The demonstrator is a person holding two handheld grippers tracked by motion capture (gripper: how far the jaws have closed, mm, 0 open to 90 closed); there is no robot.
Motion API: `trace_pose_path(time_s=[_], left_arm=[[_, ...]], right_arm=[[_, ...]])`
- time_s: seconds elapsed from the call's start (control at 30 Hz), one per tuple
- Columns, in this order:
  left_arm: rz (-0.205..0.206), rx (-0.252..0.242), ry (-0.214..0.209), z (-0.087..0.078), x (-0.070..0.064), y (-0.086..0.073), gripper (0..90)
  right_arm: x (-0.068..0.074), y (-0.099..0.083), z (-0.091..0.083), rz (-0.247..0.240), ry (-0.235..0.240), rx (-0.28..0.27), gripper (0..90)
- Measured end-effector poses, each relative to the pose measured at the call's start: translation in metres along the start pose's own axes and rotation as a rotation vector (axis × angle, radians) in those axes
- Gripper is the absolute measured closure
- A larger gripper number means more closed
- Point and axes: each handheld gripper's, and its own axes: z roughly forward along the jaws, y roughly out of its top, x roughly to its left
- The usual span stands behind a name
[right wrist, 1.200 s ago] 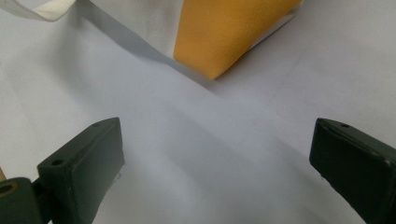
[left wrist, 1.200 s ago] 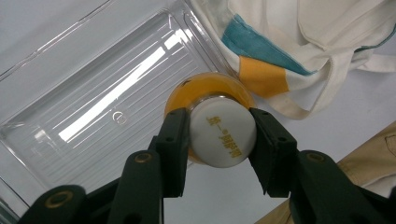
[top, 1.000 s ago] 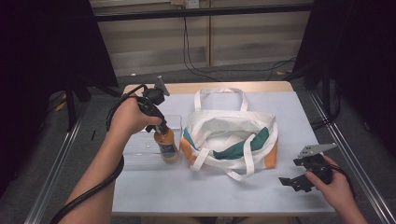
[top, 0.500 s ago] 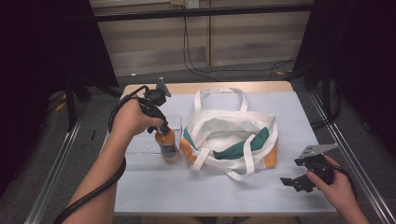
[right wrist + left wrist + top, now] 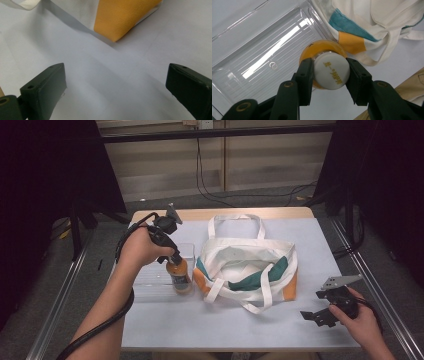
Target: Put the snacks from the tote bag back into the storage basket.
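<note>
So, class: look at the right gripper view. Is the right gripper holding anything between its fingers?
No: the right gripper has its black fingers spread wide apart over bare grey table.

Black tools (image 5: 176,261), brass screws, seemingly bare forearms.

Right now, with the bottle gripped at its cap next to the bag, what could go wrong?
1. The left gripper holds the bottle only by its white cap; the orange body hangs free below, so it may swing or slip.
2. The bottle is low beside the clear tray and close to the bag; it could catch the tray wall or the bag's straps.
3. The right gripper is open and apart from the bag, so the floppy opening has no support.
</note>
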Motion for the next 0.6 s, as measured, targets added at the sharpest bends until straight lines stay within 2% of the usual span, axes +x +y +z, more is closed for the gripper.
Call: trace_pose_path(time_s=[0.17, 0.23, 0.3, 0.43, 0.53, 0.57, 0.6], left_arm=[[0.003, -0.009, -0.015, 0.001, 0.002, -0.001, 57.9], [0.005, -0.009, -0.010, 0.001, 0.003, -0.002, 54.3], [-0.010, -0.009, -0.020, 0.002, 0.004, -0.003, 52.9], [-0.014, -0.010, -0.019, 0.000, 0.006, -0.005, 48.1], [-0.017, -0.016, -0.028, -0.001, 0.008, -0.008, 48.1], [-0.029, -0.016, -0.026, -0.001, 0.007, -0.009, 47.7], [-0.021, -0.014, -0.031, -0.001, 0.008, -0.010, 47.2]], right_arm=[[-0.001, -0.001, 0.001, -0.003, 0.003, 0.000, 2.5], [-0.001, -0.001, 0.001, -0.001, 0.009, 0.001, 2.5], [-0.001, -0.001, 0.001, -0.001, 0.010, 0.003, 2.5], [-0.001, -0.001, 0.001, -0.001, 0.005, 0.005, 2.5], [-0.001, -0.001, 0.001, -0.004, 0.002, 0.006, 2.5], [-0.001, -0.001, 0.001, -0.002, 0.004, 0.004, 2.5], [-0.001, -0.001, 0.001, -0.003, 0.004, 0.005, 2.5]])
